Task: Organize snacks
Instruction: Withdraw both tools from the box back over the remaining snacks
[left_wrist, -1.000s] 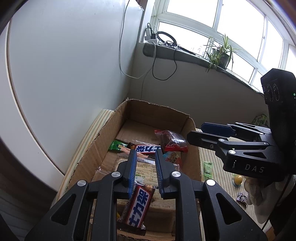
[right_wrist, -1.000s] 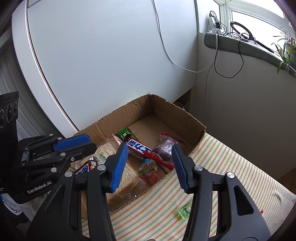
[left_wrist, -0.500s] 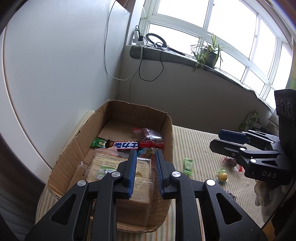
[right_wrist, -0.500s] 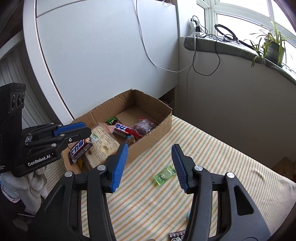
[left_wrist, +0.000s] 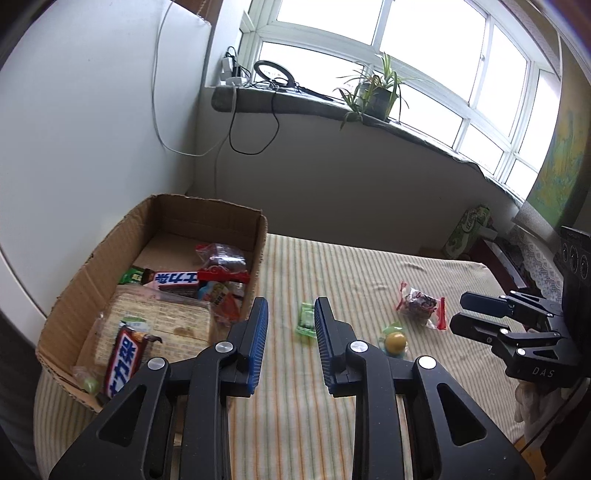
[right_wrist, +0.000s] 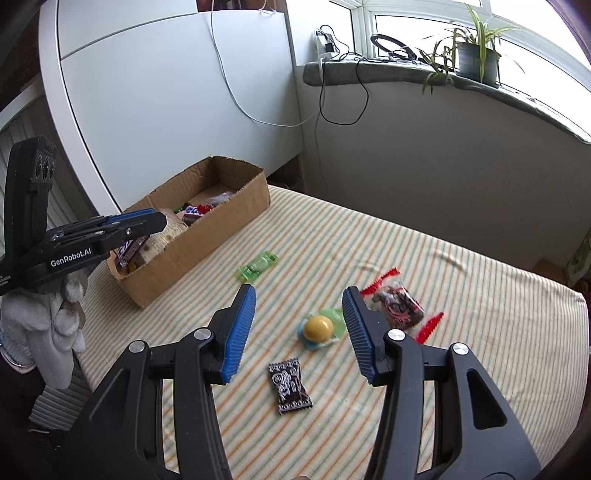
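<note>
Four snacks beside cardboard box (right_wrist: 192, 236); our left gripper (left_wrist: 288, 332) opening, right gripper (right_wrist: 295, 325) spread, both empty; yellow candy (right_wrist: 319, 326) may roll.

Pretty bright room, daylight pouring in through a big white-framed bay window (left_wrist: 399, 55). The grey stone sill (left_wrist: 314, 107) has a potted spider plant (left_wrist: 373, 92), a ring light (left_wrist: 275, 75) and a power strip (left_wrist: 231, 74), with black and white cables (left_wrist: 236, 125) dangling down the plain white wall (left_wrist: 92, 129). Below is a striped cloth (right_wrist: 369, 258) in cream, green and orange.
</note>
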